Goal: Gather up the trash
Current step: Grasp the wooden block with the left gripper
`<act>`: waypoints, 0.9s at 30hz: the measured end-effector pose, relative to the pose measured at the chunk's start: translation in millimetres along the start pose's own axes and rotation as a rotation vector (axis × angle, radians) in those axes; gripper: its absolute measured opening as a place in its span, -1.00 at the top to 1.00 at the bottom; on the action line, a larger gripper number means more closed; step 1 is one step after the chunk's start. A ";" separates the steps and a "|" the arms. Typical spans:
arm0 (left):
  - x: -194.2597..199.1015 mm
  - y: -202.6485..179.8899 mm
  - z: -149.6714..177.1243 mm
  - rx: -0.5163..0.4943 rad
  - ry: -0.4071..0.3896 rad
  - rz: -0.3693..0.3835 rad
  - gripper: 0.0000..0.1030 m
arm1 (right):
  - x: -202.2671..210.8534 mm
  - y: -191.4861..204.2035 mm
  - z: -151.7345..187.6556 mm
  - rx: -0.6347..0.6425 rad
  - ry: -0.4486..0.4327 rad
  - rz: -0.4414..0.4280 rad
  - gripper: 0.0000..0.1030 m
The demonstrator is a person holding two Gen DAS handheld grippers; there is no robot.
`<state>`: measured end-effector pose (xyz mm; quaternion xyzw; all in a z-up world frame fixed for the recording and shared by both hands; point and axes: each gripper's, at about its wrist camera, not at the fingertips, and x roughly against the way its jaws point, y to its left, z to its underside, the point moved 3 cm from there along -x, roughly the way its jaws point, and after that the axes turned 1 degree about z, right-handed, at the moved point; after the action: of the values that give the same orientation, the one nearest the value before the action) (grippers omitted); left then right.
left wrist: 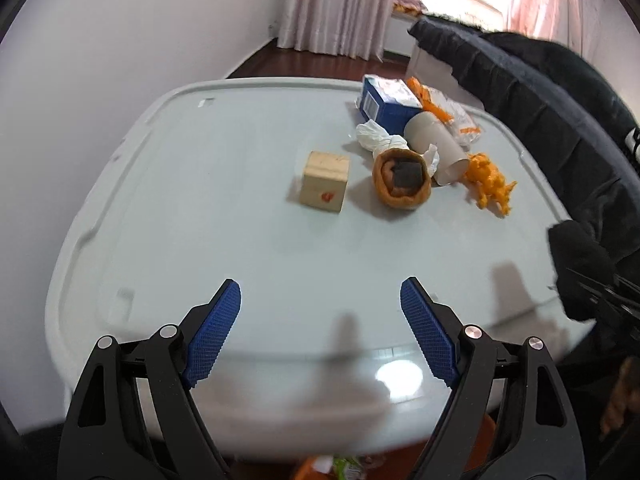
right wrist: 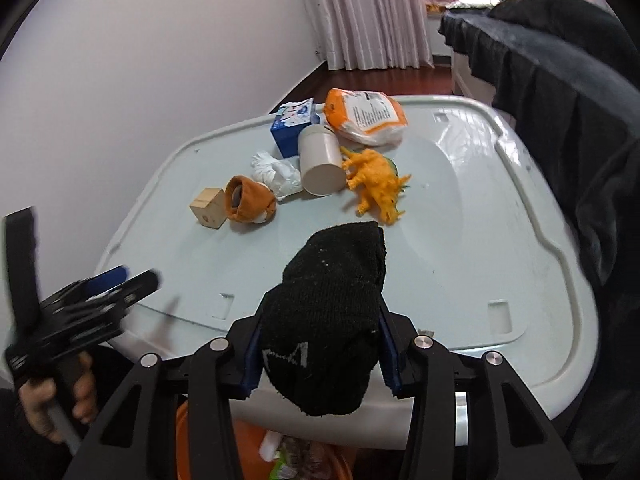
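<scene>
My right gripper (right wrist: 320,314) is shut on a black sock (right wrist: 332,304), held over the near edge of the pale table (right wrist: 460,248). My left gripper (left wrist: 320,284) is open and holds nothing, low over the table's near side; it also shows blurred at the left of the right wrist view (right wrist: 116,280). Farther back lie a crumpled white tissue (left wrist: 376,136), a cardboard tube (left wrist: 436,146), a blue carton (left wrist: 386,102) and an orange-and-white bag (right wrist: 366,116). An orange bin (right wrist: 248,452) with wrappers inside sits below the table edge.
A wooden block (left wrist: 325,182), a rolled orange-brown sock (left wrist: 402,180) and an orange toy dinosaur (left wrist: 490,184) lie mid-table. A dark jacket (left wrist: 540,92) hangs along the right side. A hand (right wrist: 52,404) grips the left tool. White wall to the left, curtains behind.
</scene>
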<state>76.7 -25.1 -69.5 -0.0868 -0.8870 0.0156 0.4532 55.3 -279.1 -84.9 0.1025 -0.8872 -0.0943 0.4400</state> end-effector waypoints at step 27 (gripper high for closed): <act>-99.3 -0.2 -70.6 -0.084 0.067 -0.188 0.32 | -10.2 -8.0 -5.9 -0.079 0.020 -0.064 0.09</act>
<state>190.6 -45.6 -107.4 -0.0225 -0.8755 -0.0673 0.4779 66.9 -284.5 -91.2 0.1142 -0.8747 -0.1421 0.4491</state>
